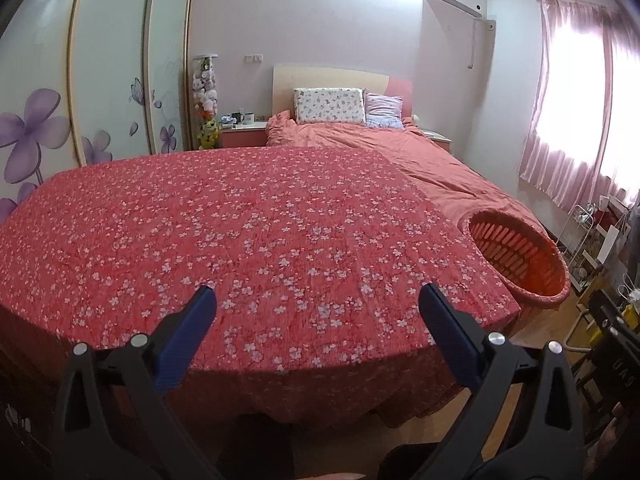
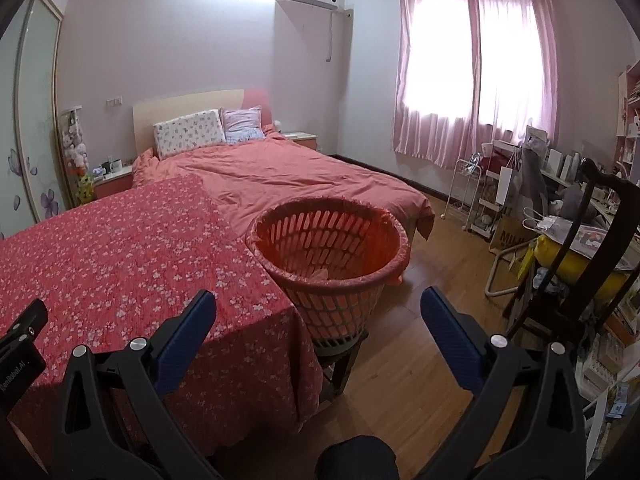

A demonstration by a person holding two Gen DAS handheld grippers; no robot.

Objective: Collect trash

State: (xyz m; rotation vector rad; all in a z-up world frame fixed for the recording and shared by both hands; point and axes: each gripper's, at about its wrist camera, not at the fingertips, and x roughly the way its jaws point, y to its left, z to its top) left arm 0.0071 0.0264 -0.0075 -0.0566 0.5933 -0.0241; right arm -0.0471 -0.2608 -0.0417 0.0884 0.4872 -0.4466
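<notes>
Orange-red slotted plastic forms the waste basket (image 2: 330,256), a round, tapering bin that stands upright with its open mouth facing the ceiling and its long axis vertical. It sits on a small dark stool (image 2: 340,356), just beside the right-hand corner of the table draped in a red cloth printed with small white blossoms (image 2: 120,248). A thin liner is folded over the basket's rim, and something pale and crumpled lies at its bottom; what that is cannot be told. In the left wrist view the same basket (image 1: 520,258) appears at the right edge of the flowered cloth (image 1: 240,220), its mouth tilted toward the lens by the fisheye.

Relative to the basket, the left gripper (image 1: 318,300) hovers over the near edge of the cloth, well to the left. Its two blue-padded fingers (image 1: 200,312) stand wide apart, with nothing between them and touching nothing.

The right gripper (image 2: 318,304) hangs just in front of the basket, facing it, with the basket's lower wall showing between its fingers. These blue fingers (image 2: 440,316) are likewise spread wide, holding nothing and clear of the basket.

Behind the basket lies a bed (image 2: 288,176) with a salmon duvet and two pillows.
</notes>
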